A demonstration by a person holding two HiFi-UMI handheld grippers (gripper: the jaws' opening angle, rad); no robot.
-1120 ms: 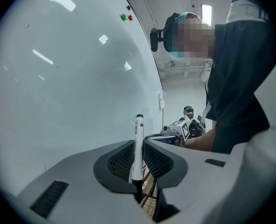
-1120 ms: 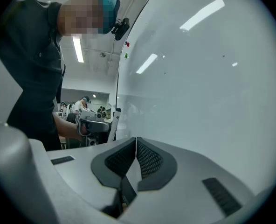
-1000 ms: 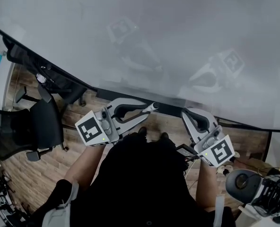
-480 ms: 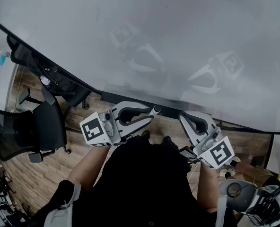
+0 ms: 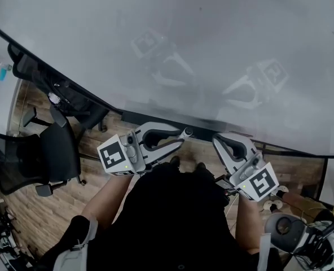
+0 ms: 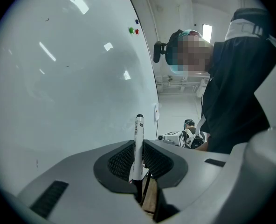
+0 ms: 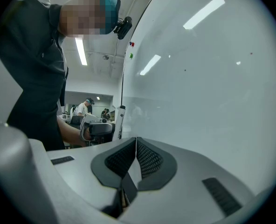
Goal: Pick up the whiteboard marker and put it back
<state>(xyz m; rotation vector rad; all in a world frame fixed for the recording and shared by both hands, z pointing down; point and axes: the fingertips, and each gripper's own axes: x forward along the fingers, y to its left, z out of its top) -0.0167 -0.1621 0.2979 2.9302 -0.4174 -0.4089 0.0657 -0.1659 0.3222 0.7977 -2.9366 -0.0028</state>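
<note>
Standing close to the whiteboard, the person holds both tools out toward its dark bottom rail. The left gripper has the whiteboard marker pinched between its ribbed black pads, the jaws closed in just as far as the barrel lets them. The marker is white with a dark end that sticks out beyond the jaw tips, toward the far side where the board is. It is near the rail, but I can't tell whether it touches anything there. To the right, well apart from it, the right gripper sits with its jaws pressed flat together and nothing between them, aimed at the same stretch of board. Faint reflections of both tools show on the glossy surface. A green magnet and a red magnet cling to the board far from the grippers. Off to the left, a black office chair stands on the wooden floor.
</note>
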